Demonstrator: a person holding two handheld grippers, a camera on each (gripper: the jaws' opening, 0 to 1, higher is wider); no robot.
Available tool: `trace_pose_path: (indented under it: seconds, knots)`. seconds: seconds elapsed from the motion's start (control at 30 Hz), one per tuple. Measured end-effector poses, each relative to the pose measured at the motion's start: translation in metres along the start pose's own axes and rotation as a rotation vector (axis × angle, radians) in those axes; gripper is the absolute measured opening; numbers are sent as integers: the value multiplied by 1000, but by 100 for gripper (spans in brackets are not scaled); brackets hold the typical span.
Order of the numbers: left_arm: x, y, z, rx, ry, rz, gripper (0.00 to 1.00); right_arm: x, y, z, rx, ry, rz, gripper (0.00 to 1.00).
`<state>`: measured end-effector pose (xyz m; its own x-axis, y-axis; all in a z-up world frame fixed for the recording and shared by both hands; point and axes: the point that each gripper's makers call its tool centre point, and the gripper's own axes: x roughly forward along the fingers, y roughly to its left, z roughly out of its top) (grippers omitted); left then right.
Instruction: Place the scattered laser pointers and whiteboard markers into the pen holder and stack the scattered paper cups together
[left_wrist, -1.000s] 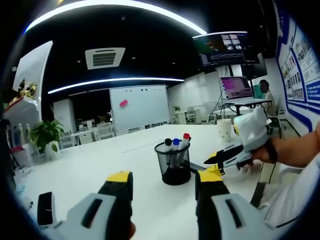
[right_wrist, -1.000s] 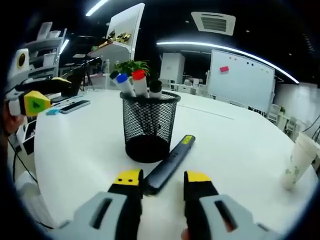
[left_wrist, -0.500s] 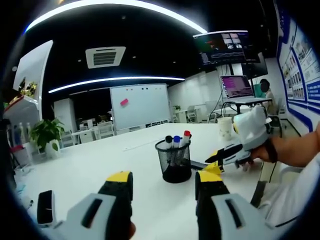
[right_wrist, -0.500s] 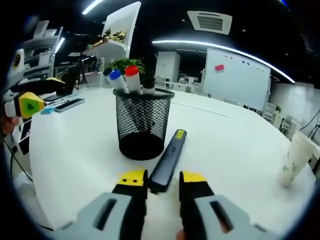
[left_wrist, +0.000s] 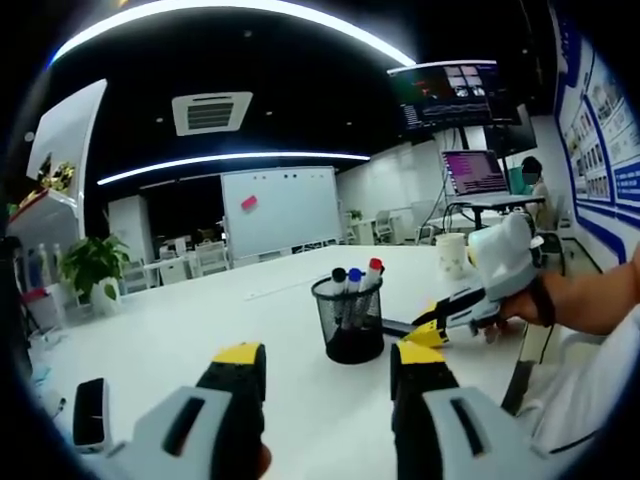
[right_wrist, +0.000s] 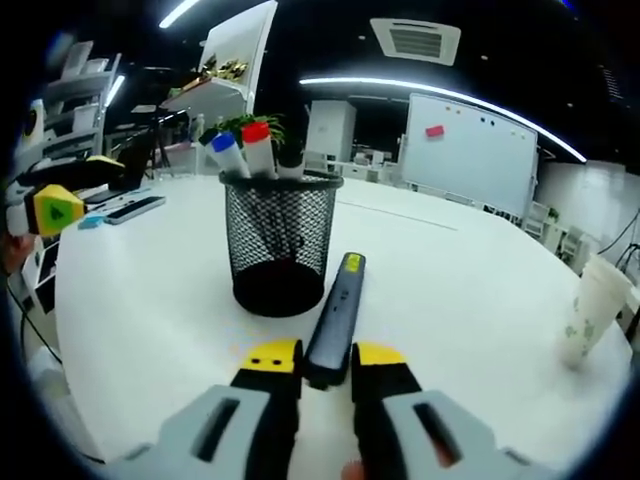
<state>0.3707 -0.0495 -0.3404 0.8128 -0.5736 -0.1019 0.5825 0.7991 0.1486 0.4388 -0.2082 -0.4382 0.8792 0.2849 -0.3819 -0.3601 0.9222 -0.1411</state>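
A black mesh pen holder (right_wrist: 279, 240) (left_wrist: 348, 320) stands on the white table (right_wrist: 470, 290) with blue, red and black whiteboard markers (right_wrist: 242, 156) upright in it. Just right of the holder lies a dark laser pointer (right_wrist: 335, 316), and my right gripper (right_wrist: 324, 355) is shut on its near end, low over the table. In the left gripper view the right gripper (left_wrist: 432, 330) comes in from the right beside the holder. My left gripper (left_wrist: 330, 357) hovers open above the table, empty. A stack of paper cups (right_wrist: 595, 312) (left_wrist: 450, 256) stands at the far right.
A small white device (left_wrist: 90, 412) lies on the table at the left. Remotes (right_wrist: 140, 209) rest near the far left edge. A potted plant (left_wrist: 92, 268), whiteboard (left_wrist: 278, 212) and other desks stand behind. A person's forearm (left_wrist: 590, 300) holds the right gripper.
The right gripper's jaws have closed from either side of the laser pointer onto its near end. The left gripper has stayed still.
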Motion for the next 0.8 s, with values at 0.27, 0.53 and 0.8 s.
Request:
trace_pose_path:
  seconds: [0.27, 0.53, 0.8]
  knots:
    - [0, 0, 0, 4, 2, -2, 51, 0, 0, -1, 3, -8, 1, 20]
    - [0, 0, -1, 5, 4, -2, 51, 1, -2, -1, 3, -9, -4, 19]
    - [0, 0, -3, 5, 8, -3, 51, -1, -3, -1, 7, -5, 5, 19]
